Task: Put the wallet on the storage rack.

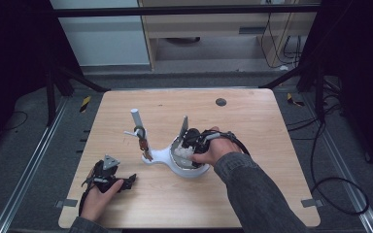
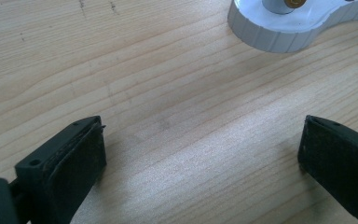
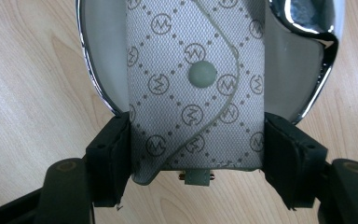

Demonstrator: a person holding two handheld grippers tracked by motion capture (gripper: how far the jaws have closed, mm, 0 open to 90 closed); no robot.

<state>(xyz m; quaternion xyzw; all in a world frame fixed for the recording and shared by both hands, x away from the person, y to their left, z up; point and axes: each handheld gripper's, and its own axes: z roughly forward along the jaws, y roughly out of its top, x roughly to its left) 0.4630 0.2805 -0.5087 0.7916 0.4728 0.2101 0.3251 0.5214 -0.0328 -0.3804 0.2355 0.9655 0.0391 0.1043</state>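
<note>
Grey woven cloth pouch with a round snap and ring marks is pinched across its short width by the right gripper, its long side pointing away into the shiny white dish on the wooden table, while the left gripper rests open nearby.

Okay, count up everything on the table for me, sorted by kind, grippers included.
Hand-held gripper: 2, left hand-held gripper and right hand-held gripper
White stand with upright post: 1
Patterned grey pouch: 1
Shiny dish: 1
Total: 5
</note>
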